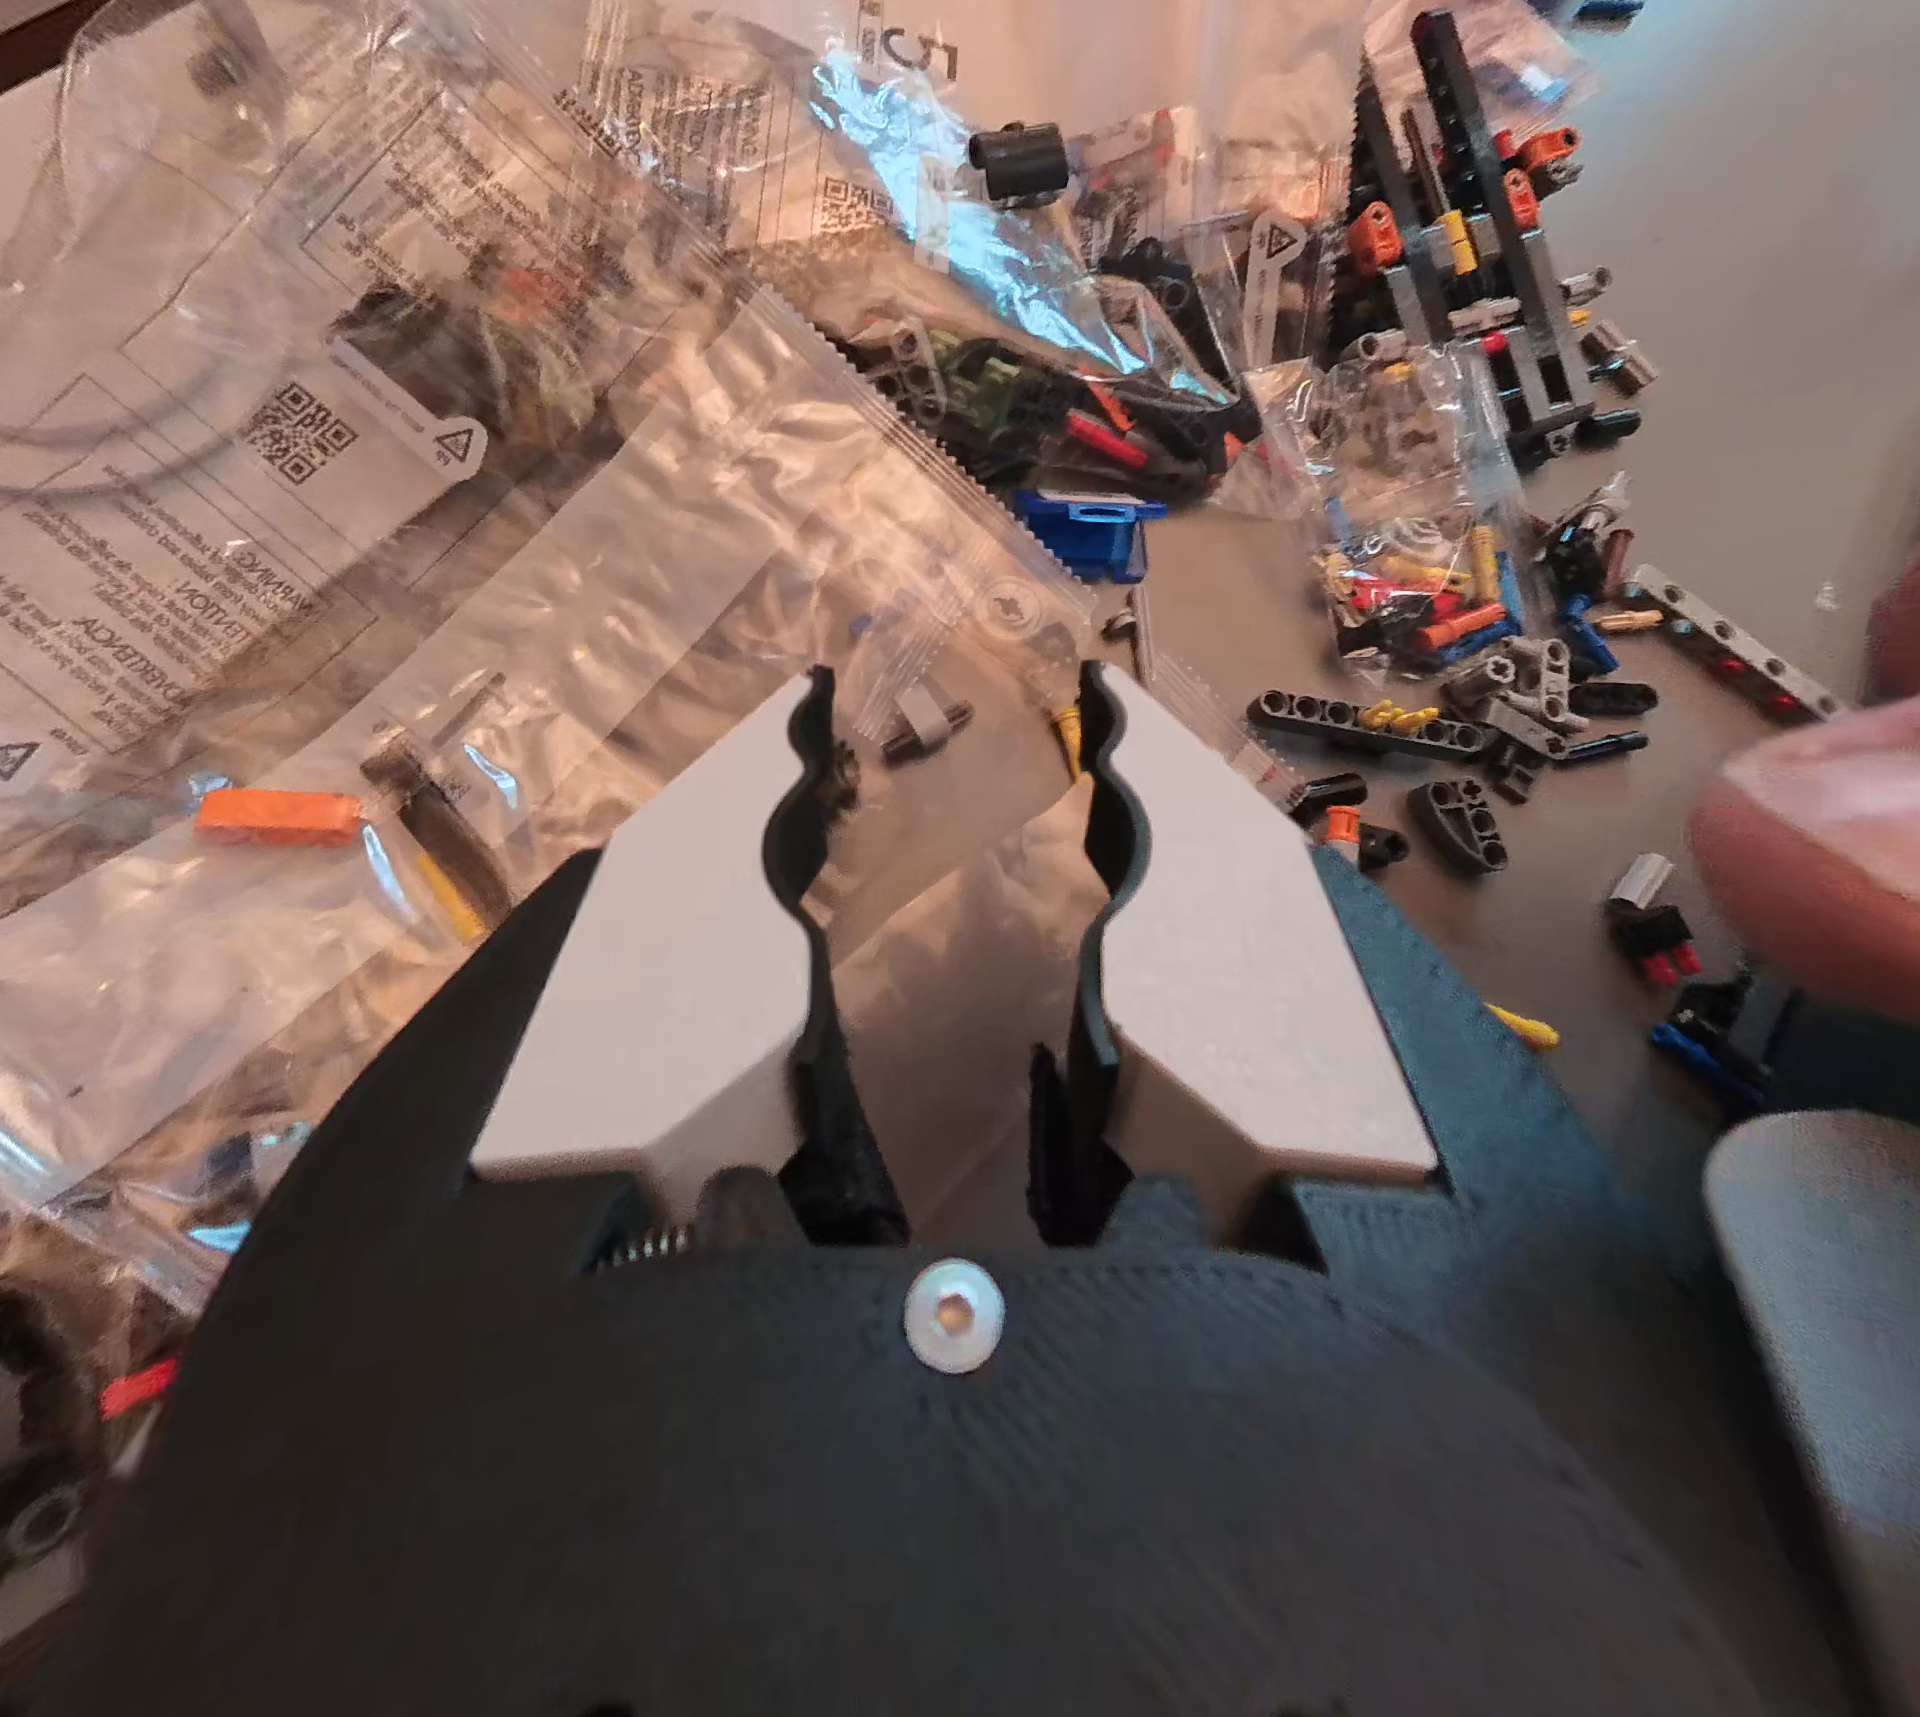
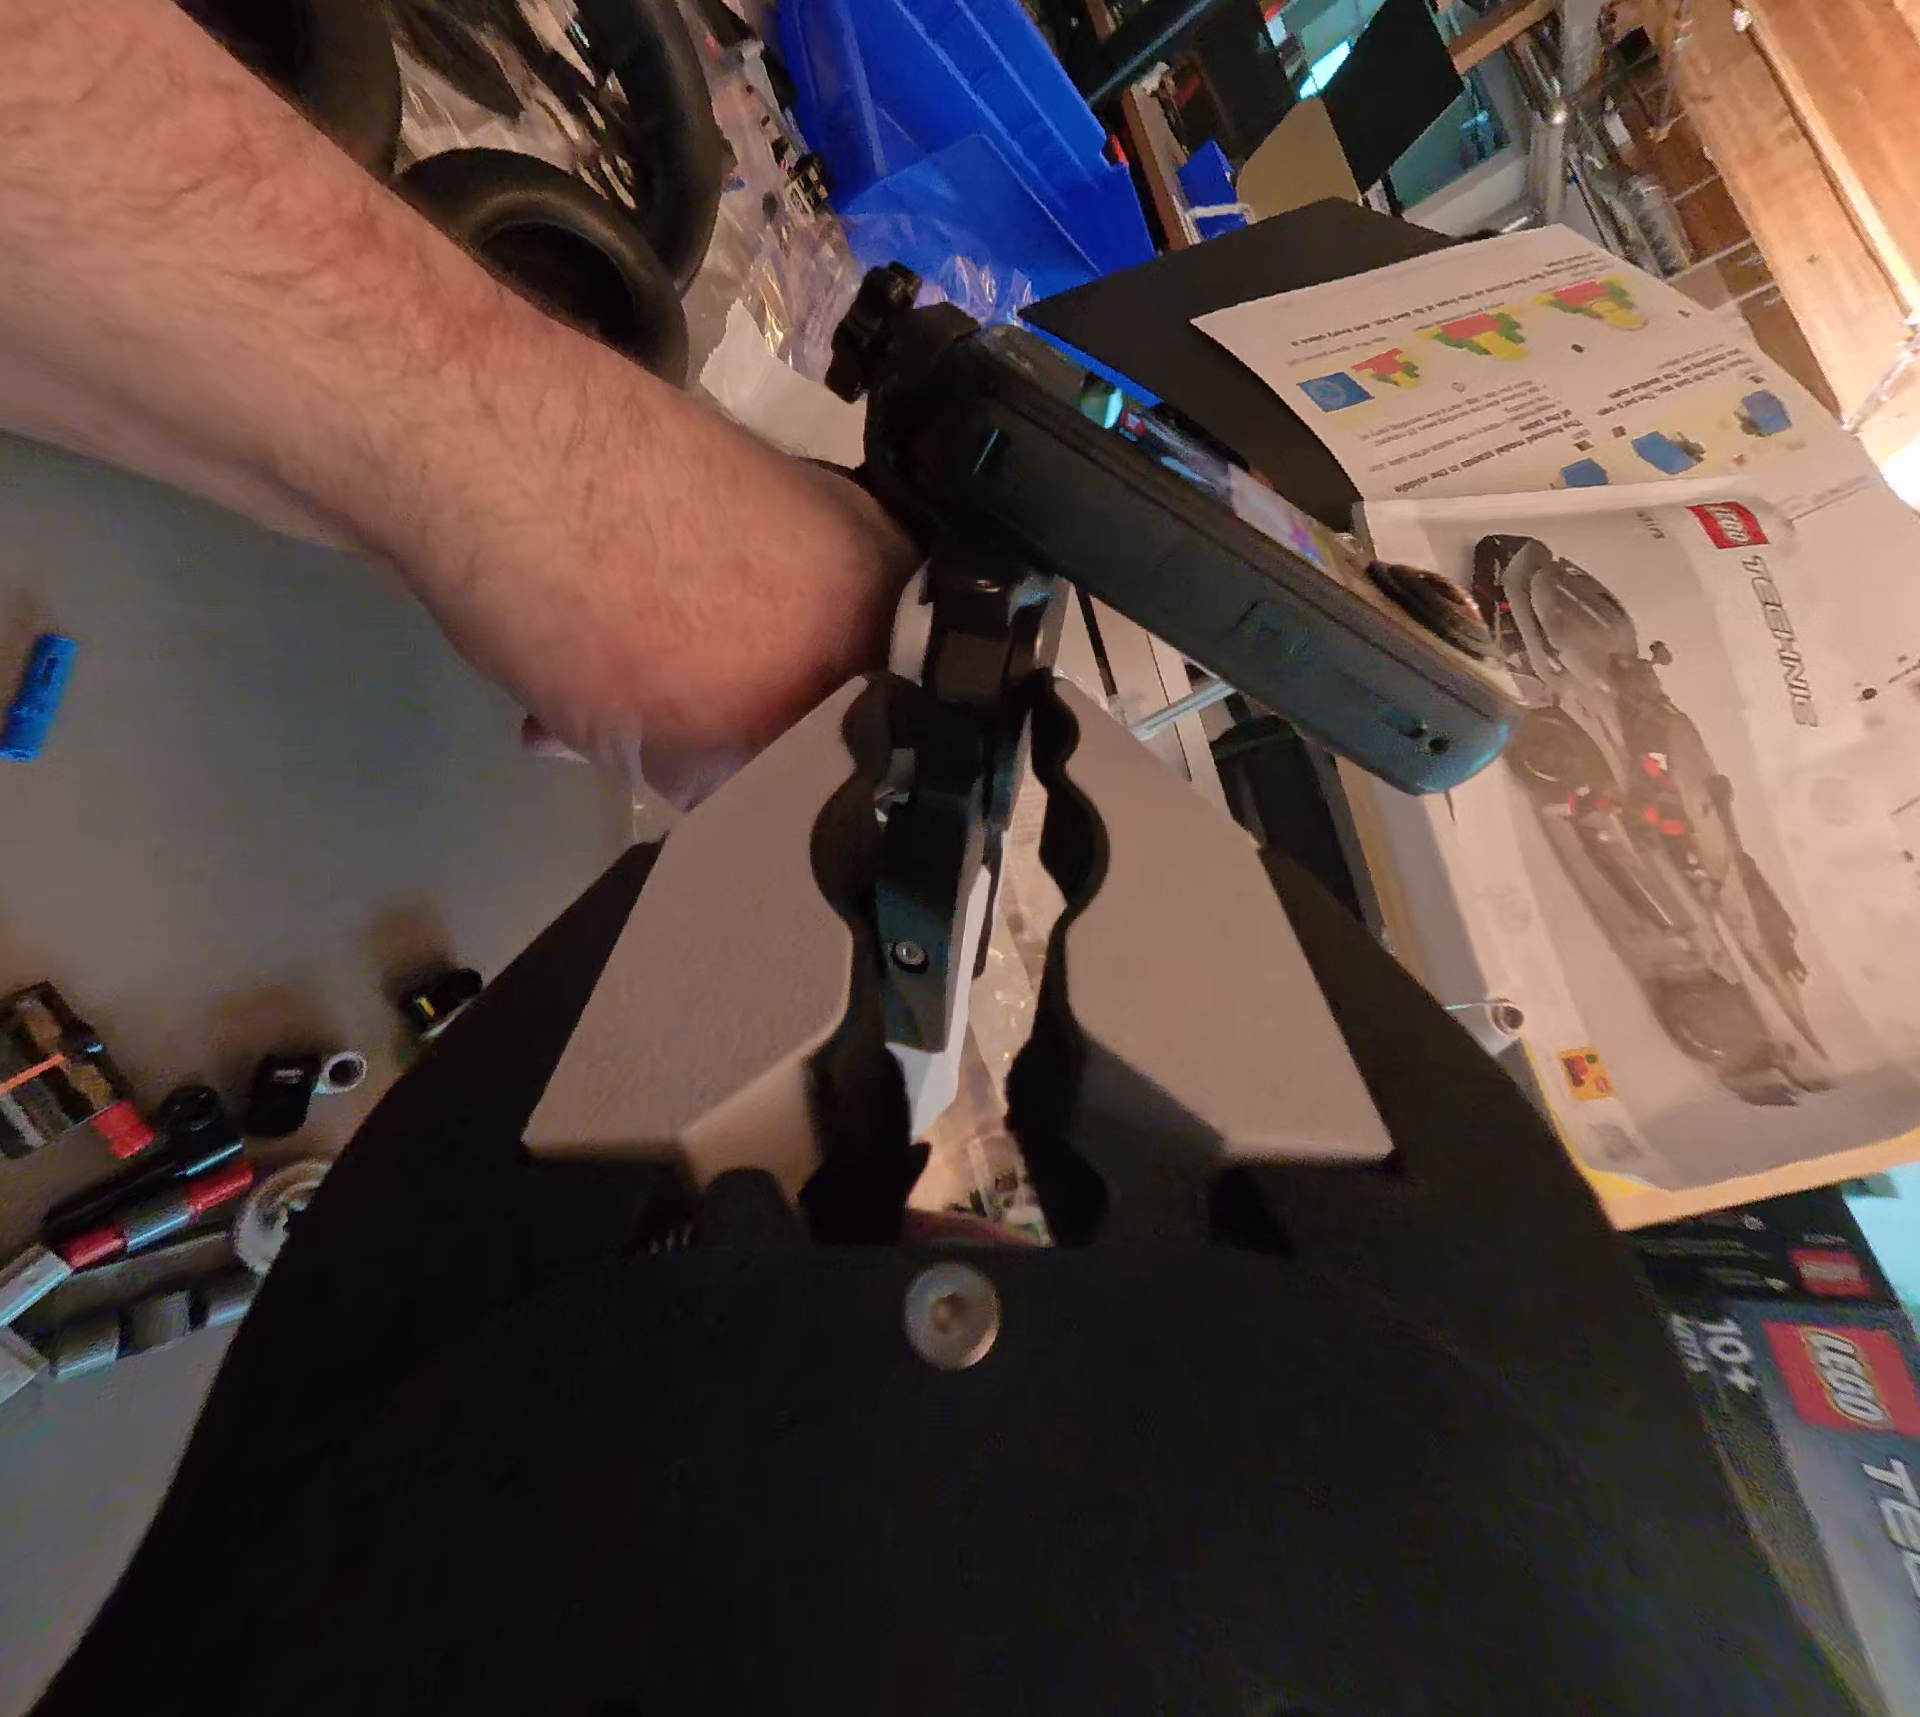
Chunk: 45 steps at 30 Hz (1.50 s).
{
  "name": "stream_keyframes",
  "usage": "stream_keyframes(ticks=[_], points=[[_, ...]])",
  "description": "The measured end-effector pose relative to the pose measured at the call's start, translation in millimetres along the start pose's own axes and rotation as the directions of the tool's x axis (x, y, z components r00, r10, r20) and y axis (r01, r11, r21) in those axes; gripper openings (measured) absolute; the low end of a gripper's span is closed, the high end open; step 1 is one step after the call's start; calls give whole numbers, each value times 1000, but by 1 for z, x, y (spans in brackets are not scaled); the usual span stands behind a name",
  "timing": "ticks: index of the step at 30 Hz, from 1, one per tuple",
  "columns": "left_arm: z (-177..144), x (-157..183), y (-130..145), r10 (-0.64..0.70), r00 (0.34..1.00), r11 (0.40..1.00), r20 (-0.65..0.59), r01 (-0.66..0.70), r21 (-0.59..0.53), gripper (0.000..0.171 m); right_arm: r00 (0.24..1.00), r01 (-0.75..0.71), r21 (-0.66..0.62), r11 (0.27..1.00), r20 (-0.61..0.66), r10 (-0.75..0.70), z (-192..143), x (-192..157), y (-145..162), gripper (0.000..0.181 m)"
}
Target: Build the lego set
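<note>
Ahead of my left gripper (image 1: 951,711), jaws parted and empty: clear parts bags (image 1: 499,379); loose pieces (image 1: 1475,711) and a partial black build (image 1: 1475,254) right, on grey table (image 1: 1745,213). My right gripper (image 2: 951,753), jaws apart, holds nothing; instruction booklet (image 2: 1662,784) right, blue bins (image 2: 935,67) beyond.

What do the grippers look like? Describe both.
Both match: the left gripper and right gripper have a black, ridged printed body with a silver screw at its centre, pale grey wedge-shaped fingers and wavy black inner pads. The forearm is bare.
</note>
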State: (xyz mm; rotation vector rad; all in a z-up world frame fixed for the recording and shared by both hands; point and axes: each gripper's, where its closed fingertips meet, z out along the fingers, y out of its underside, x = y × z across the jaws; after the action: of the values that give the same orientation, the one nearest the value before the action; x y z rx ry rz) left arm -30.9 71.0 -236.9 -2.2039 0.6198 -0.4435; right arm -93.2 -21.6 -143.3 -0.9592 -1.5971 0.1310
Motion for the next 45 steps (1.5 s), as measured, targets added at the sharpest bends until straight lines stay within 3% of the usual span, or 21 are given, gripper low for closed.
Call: stream_keyframes(ticks=[4, 7, 12, 16, 20, 23, 25, 28, 30, 32, 37, 38, 39, 41, 45], points=[[-3, -4, -5, -3, 1000, 999, 1, 3, 43, 41, 998, -53, 131, 990, 29, 50, -10, 7, -7, 32], [-4, -6, -10, 24, 1000, 996, 7, -25, 82, 44, 982, -175, 180, 968, 106, 158, -20, 16, 2, 43], [-6, 2, -16, 34, 998, 991, -49, -27, 128, 56, 905, -382, 202, 902, 280, 320, -31, 23, 22, 36], [-15, 9, -32, 12, 994, 975, -112, 14, 223, 65, 830, -477, 160, 864, 407, 383, -31, 15, 32, 43], [-27, 19, -44, -23, 975, 950, -221, 91, 300, 52, 886, -362, 148, 920, 361, 291, -24, 6, 37, 46], [-35, 24, -50, -63, 944, 929, -323, 174, 328, 53, 914, -314, 153, 937, 315, 255, -27, 12, 38, 36], [-32, 27, -48, -54, 945, 934, -323, 162, 319, 53, 923, -277, 136, 951, 312, 224, -28, 10, 41, 35], [-31, 27, -49, -55, 941, 931, -333, 169, 324, 54, 913, -312, 138, 940, 316, 257, -28, 12, 41, 35], [-36, 28, -53, -77, 922, 916, -378, 216, 339, 58, 908, -354, 183, 917, 304, 290, -35, 24, 37, 25], [-45, 31, -59, -85, 898, 895, -432, 260, 363, 58, 902, -381, 184, 906, 288, 320, -41, 35, 43, 29], [-46, 49, -60, -47, 859, 903, -509, 255, 347, 63, 960, -197, 85, 977, 221, 174, -30, 22, 59, 31], [-46, 53, -56, -31, 856, 914, -516, 234, 333, 48, 972, -142, 66, 988, 199, 126, -27, 19, 61, 27], [-47, 51, -56, -31, 857, 911, -514, 235, 338, 48, 980, -115, 73, 991, 172, 101, -27, 21, 60, 27], [-50, 55, -57, -32, 836, 910, -548, 251, 330, 59, 989, -63, 92, 994, 137, 50, -30, 24, 54, 17], [-49, 55, -58, -38, 831, 907, -555, 262, 330, 72, 994, -11, 70, 997, 112, 3, -34, 26, 53, 15]])
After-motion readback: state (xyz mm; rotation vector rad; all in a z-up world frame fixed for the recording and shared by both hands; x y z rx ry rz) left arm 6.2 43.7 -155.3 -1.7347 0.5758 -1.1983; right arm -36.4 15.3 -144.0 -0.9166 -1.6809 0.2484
